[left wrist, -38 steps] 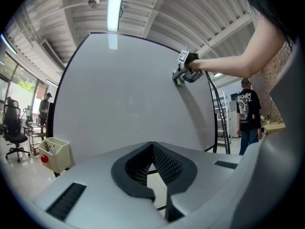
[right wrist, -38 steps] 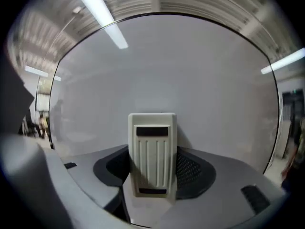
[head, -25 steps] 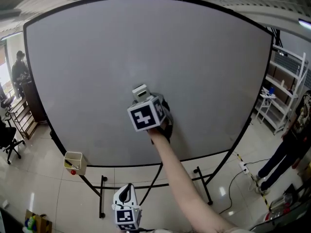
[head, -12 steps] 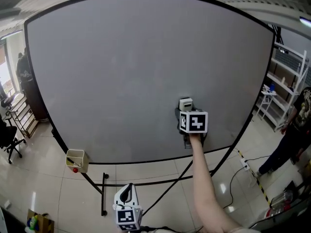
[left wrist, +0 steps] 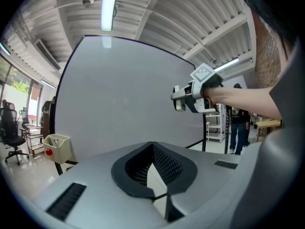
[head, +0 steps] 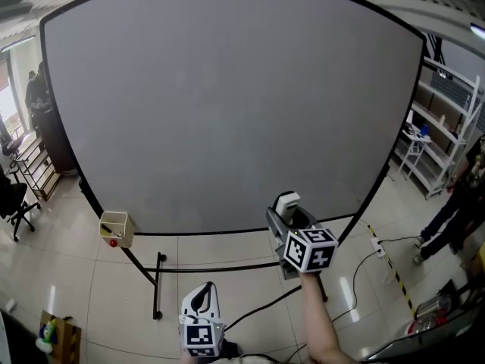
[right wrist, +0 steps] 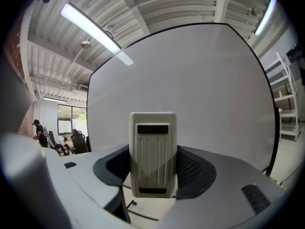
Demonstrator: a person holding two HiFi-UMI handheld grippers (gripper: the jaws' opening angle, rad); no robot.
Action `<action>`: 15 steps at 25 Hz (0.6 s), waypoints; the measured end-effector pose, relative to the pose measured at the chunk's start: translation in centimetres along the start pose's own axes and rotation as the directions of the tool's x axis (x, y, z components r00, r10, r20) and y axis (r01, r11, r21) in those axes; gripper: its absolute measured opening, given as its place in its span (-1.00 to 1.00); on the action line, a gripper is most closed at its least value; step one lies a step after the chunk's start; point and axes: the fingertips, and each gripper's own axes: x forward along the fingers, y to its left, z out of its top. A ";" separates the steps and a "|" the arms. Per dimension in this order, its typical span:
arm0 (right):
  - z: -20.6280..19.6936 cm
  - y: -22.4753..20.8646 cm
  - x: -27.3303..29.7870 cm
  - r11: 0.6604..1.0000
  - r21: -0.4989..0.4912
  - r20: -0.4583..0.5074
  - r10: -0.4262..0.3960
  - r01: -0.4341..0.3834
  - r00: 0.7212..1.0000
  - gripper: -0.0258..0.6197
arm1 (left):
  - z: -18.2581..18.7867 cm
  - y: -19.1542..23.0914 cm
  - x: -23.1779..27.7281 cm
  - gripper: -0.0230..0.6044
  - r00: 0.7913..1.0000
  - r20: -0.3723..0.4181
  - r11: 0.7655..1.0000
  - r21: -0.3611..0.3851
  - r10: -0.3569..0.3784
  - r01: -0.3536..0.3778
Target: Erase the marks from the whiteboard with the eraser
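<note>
Currently, the right gripper (head: 289,214) is clamped on the eraser (right wrist: 152,154), 1 jaw against each long side. The eraser stands upright between the jaws, ribbed back toward the camera in the right gripper view. In the head view it sits in front of the lower edge of the whiteboard (head: 227,97), right of centre. The right gripper view takes in nearly the full outline of the board, so the eraser is held off the surface, not touching it. The marker cube (head: 311,249) sits behind the jaws, above the person's forearm (head: 318,324).

The left gripper (head: 199,298) hangs low at the bottom of the head view, well apart from the board. Its 2 jaws are drawn together to a thin slit, with nothing between them.

The whiteboard surface reads as an even grey-white inside a black frame. It stands on a black stand (head: 157,279) on a tiled floor (head: 68,279). A small beige box (head: 115,230) hangs at the lower left corner of the board; something red shows at its front. A shelf rack (head: 443,120) stands to the right of the board.
</note>
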 end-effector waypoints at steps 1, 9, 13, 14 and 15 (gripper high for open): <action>-2.1 -0.2 -2.3 1.000 0.023 -0.015 0.008 -0.008 1.000 -0.06 | 0.1 -1.2 -0.4 -0.92 1.000 0.003 1.000 -0.015 0.009 -0.009; -15.4 -0.4 -20.6 0.998 0.056 -0.173 0.030 -0.020 0.985 -0.06 | -0.7 -12.1 -5.2 -0.92 0.999 -0.001 0.997 -0.057 0.050 -0.050; -16.8 -0.8 -25.4 0.997 0.054 -0.168 0.058 -0.050 0.984 -0.06 | -1.1 -18.1 -7.7 -0.92 1.000 -0.007 0.999 -0.035 0.019 -0.020; -16.7 -0.5 -26.0 0.996 0.068 -0.156 0.076 -0.066 0.985 -0.06 | -0.9 -19.1 -8.0 -0.92 1.000 -0.006 0.999 -0.033 0.009 -0.009; -16.4 -0.1 -26.2 0.993 0.084 -0.142 0.093 -0.082 0.985 -0.06 | -0.6 -19.7 -8.2 -0.92 1.000 -0.003 1.000 -0.017 -0.002 0.002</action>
